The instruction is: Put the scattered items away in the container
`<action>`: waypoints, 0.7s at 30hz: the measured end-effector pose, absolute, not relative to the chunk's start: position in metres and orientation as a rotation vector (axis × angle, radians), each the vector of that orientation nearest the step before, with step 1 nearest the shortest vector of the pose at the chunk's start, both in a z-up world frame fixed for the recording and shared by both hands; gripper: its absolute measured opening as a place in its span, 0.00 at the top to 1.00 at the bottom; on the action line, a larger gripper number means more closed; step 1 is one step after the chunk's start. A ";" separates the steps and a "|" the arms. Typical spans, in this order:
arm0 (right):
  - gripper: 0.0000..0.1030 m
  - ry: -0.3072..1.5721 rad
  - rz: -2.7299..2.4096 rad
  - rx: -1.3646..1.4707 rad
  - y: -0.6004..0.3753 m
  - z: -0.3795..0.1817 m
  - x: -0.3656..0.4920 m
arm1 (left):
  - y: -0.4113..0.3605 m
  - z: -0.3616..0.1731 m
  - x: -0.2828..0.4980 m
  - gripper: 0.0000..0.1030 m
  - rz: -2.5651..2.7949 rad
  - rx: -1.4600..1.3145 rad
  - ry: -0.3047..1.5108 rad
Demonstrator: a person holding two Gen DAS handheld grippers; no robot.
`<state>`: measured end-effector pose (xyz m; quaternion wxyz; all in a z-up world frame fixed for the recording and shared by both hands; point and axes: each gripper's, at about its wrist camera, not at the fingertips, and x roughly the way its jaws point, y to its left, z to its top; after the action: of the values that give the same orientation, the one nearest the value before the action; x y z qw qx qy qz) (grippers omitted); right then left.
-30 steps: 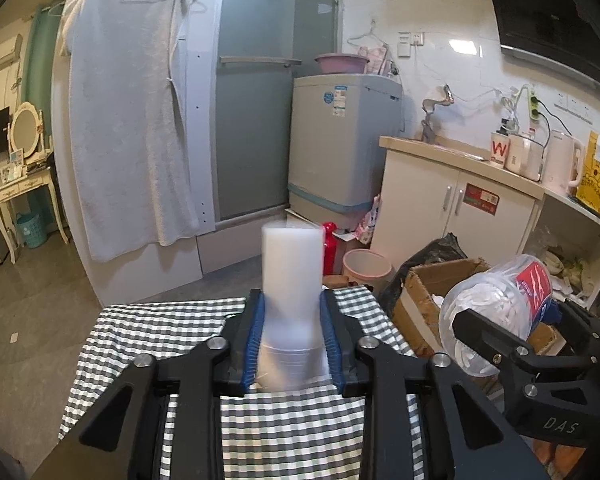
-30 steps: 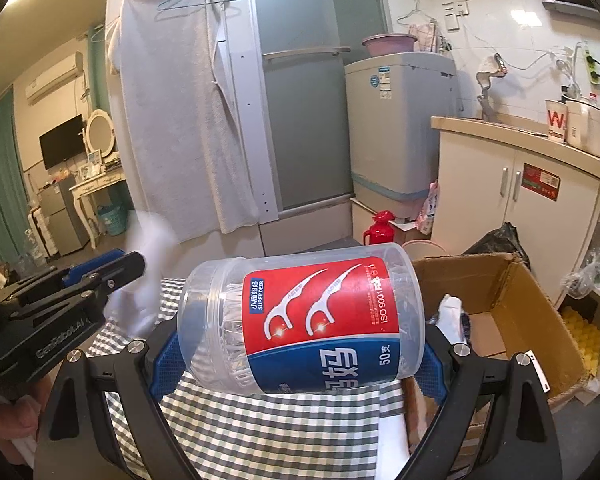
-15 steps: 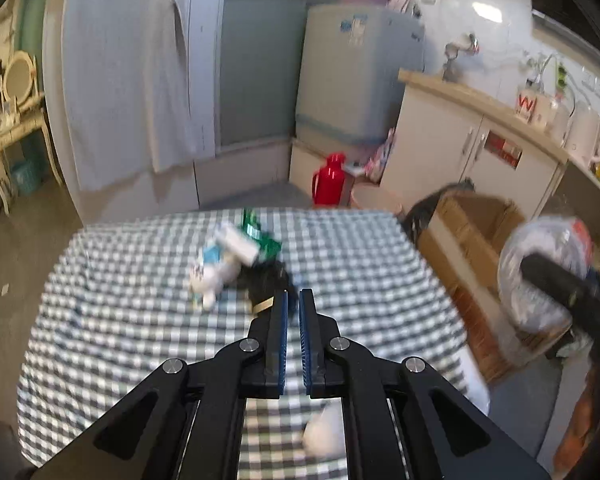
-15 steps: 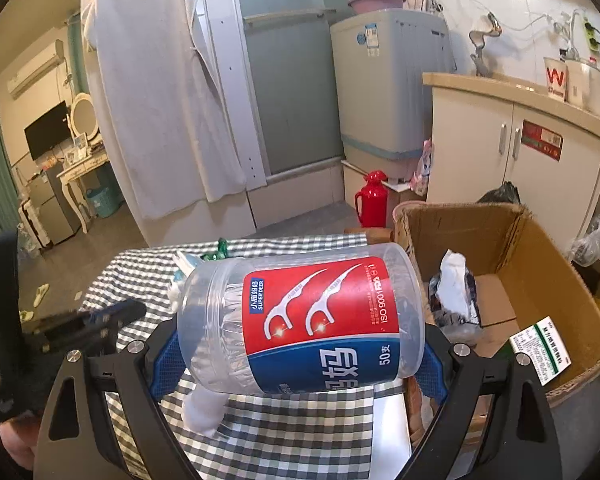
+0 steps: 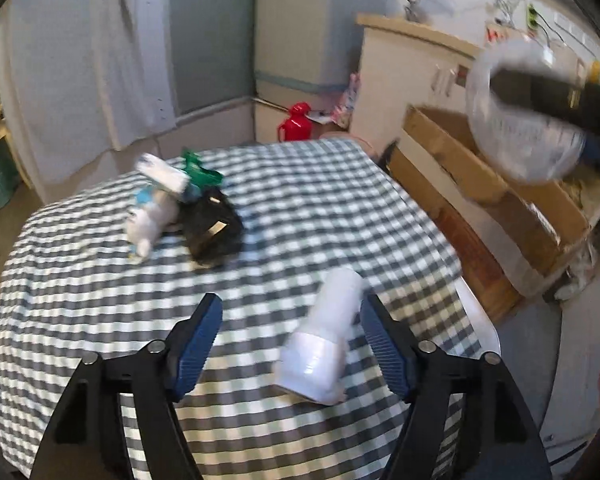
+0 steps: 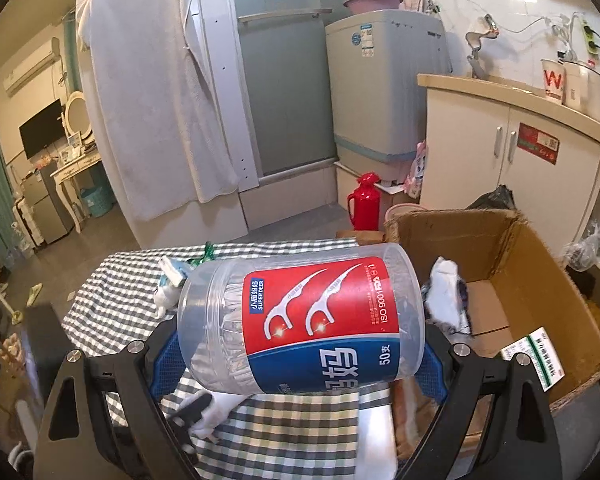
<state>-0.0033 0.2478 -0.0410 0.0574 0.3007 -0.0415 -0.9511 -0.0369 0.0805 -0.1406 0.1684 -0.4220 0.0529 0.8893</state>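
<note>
My left gripper [image 5: 292,332] is open above the checked table [image 5: 300,200]. A white bottle [image 5: 324,340] lies on the cloth between its fingers, closer to the right one. My right gripper [image 6: 300,352] is shut on a clear floss-pick jar [image 6: 308,320] with a red and blue label, held sideways near the table's right edge, next to the open cardboard box [image 6: 540,288]. The jar [image 5: 524,120] also shows in the left wrist view, above the box [image 5: 480,184]. A small pile of a white tube, a green clip and a black pouch [image 5: 212,224] lies at the far left of the table.
The box holds a white and dark bundle [image 6: 448,300] and stands right of the table. A red flask [image 6: 364,200], a washing machine [image 6: 384,88] and a white cabinet [image 6: 512,148] stand behind. A white towel [image 6: 156,100] hangs at the back.
The left gripper let go of the white bottle, which dropped onto the table, shut briefly, then opened wide around the lying bottle. The right gripper carried the jar toward the box.
</note>
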 end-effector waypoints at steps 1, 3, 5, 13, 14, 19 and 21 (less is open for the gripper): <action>0.12 -0.128 -2.891 0.909 0.252 -0.039 -0.003 | 0.084 -0.146 -0.039 0.20 2.518 -1.219 0.164; 0.12 -0.129 -2.905 0.905 0.258 -0.037 -0.002 | 0.090 -0.158 -0.042 0.19 2.503 -1.258 0.189; 0.12 -0.125 -2.921 0.905 0.264 -0.035 -0.001 | 0.094 -0.170 -0.045 0.19 2.487 -1.293 0.210; 0.12 -0.127 -2.956 0.916 0.282 -0.032 -0.003 | 0.104 -0.196 -0.052 0.22 2.482 -1.358 0.243; 0.12 -0.128 -2.960 0.916 0.285 -0.032 -0.003 | 0.105 -0.198 -0.053 0.25 2.485 -1.365 0.249; 0.12 -0.139 -2.979 0.918 0.296 -0.031 -0.006 | 0.112 -0.192 -0.053 0.54 2.489 -1.346 0.288; 0.12 -0.144 -2.986 0.918 0.300 -0.031 -0.006 | 0.115 -0.188 -0.053 0.54 2.492 -1.334 0.298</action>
<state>-0.0065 0.3004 -0.0308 0.0072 0.2936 -0.0461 -0.9548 -0.0532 0.1148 -0.1879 0.1490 -0.4640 0.1038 0.8670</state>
